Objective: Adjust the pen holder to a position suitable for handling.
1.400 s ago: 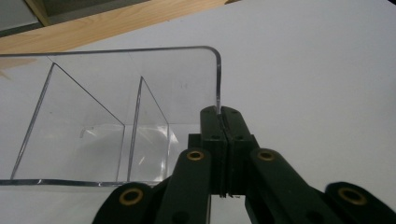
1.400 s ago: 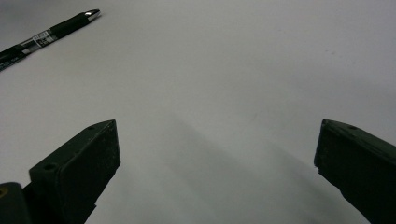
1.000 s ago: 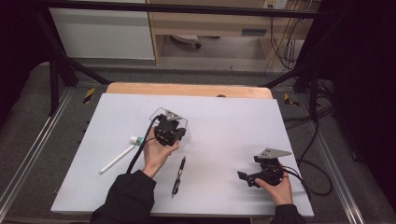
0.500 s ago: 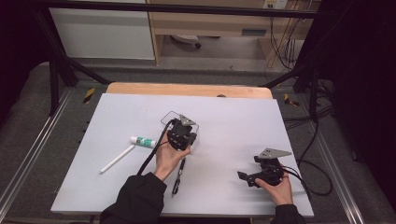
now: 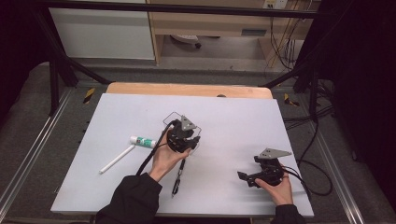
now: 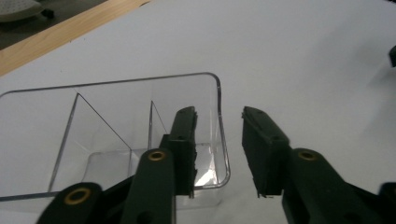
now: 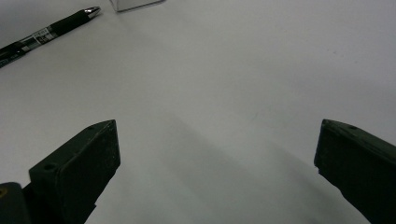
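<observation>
A clear plastic container (image 5: 173,118) with inner dividers stands near the table's middle. My left gripper (image 5: 184,135) is at its near right side. In the left gripper view the left gripper (image 6: 219,112) is open and straddles the wall of the container (image 6: 112,116): one jaw inside, the other outside, neither pressing on it. A black pen (image 5: 177,179) lies just in front of the left hand. My right gripper (image 5: 250,177) rests low at the front right. Its jaws are wide open over bare table in its own view (image 7: 217,130), where the pen (image 7: 46,30) lies far off.
A small white tube with a green band (image 5: 142,141) and a white stick (image 5: 116,158) lie left of the left hand. The white table top (image 5: 233,116) ends at a wooden strip (image 5: 187,89) at the back. Cables (image 5: 313,172) trail off the right edge.
My left gripper has moved to the right and a little nearer, uncovering the tube. The clear container appears shifted right with it. The right gripper has not moved.
</observation>
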`<state>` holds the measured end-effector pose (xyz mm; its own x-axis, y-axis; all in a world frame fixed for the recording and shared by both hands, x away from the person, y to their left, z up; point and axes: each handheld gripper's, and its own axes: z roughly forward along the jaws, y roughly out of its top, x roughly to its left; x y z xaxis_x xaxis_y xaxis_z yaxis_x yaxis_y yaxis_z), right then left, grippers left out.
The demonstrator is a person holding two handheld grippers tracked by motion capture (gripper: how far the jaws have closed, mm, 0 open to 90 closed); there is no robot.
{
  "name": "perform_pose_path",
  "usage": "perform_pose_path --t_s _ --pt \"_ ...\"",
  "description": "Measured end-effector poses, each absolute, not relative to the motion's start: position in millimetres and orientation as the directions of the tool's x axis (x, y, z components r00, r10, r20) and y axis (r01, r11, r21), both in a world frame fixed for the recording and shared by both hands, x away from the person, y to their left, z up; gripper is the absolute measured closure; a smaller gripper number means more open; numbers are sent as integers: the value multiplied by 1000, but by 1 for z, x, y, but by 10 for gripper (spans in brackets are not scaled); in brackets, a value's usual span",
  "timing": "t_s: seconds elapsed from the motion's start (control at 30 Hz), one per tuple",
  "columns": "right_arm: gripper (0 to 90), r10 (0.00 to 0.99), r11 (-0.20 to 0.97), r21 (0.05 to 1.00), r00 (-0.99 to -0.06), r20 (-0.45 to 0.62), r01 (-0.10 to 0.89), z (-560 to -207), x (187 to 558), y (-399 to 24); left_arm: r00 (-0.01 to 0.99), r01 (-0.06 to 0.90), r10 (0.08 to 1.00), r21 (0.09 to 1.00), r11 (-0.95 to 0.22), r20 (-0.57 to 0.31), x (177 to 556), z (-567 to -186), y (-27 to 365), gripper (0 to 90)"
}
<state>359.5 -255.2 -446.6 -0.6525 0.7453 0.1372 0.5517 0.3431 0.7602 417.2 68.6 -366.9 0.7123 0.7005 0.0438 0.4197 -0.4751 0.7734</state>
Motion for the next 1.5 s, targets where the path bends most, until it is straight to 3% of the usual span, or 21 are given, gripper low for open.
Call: perform_pose_path --t_s 0.1,0.27,0.4,0.47,0.6,1.5 --pt "9 746 342 761 -652 138 552 -447 359 -255 724 400 688 785 -473 45 412 -363 76 580" --pt "9 747 340 759 -650 140 555 -447 359 -255 759 387 650 785 -484 27 398 -364 92 633" --pt "9 748 339 759 -648 141 556 -447 359 -255 774 387 633 776 -498 20 391 -371 102 736" --pt "9 749 339 760 -648 139 555 -447 359 -255 781 406 625 750 -522 12 391 -381 102 831" --pt "9 749 338 758 -647 141 557 -447 359 -254 778 438 628 722 -535 -7 396 -397 97 892" --pt "8 749 342 757 -649 138 556 -447 359 -255 771 436 637 721 -539 10 408 -422 76 894"
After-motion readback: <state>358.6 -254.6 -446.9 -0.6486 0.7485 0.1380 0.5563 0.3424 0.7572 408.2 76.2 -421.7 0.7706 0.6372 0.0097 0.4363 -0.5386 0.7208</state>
